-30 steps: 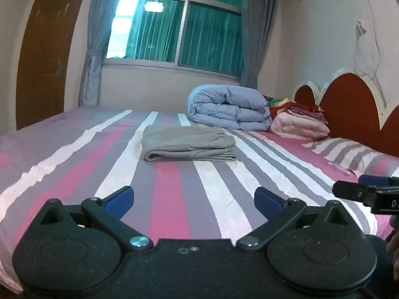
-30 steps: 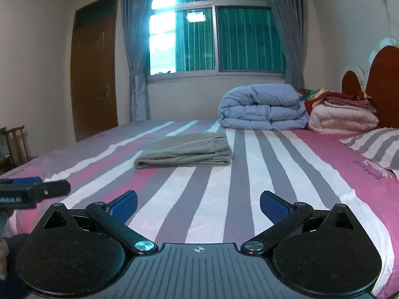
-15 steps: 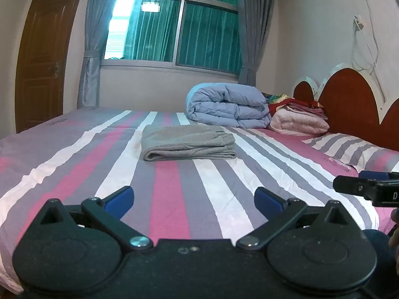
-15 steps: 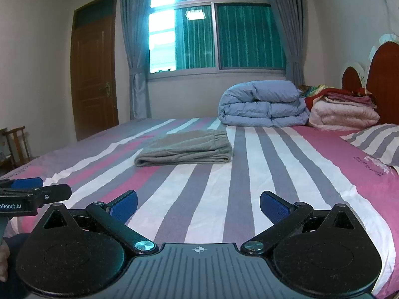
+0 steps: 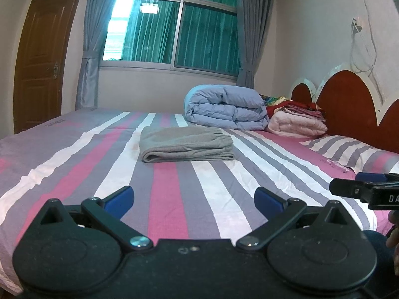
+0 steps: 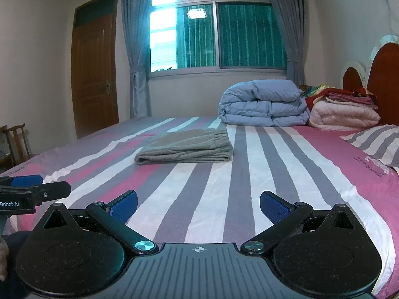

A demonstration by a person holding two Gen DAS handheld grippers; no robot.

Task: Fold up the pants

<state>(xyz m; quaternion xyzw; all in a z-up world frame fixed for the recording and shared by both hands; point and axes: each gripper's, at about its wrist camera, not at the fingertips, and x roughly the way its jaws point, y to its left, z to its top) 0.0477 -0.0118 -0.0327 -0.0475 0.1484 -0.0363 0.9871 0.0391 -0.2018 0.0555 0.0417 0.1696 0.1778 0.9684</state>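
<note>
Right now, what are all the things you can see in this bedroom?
Pants: one, grey, folded, mid-bed.
Bed sheet: one, pink, grey and white stripes.
Duvet: one, light blue, folded, far side of bed.
Blankets: a pile, pink and red, beside the duvet.
Pillow: one, striped, by headboard.
Headboard: one, red-brown.
Window: one, grey curtains.
Door: one, brown.
Chair: one, wooden, near door.
Left gripper: open, blue pads.
Right gripper: open, blue pads.
</note>
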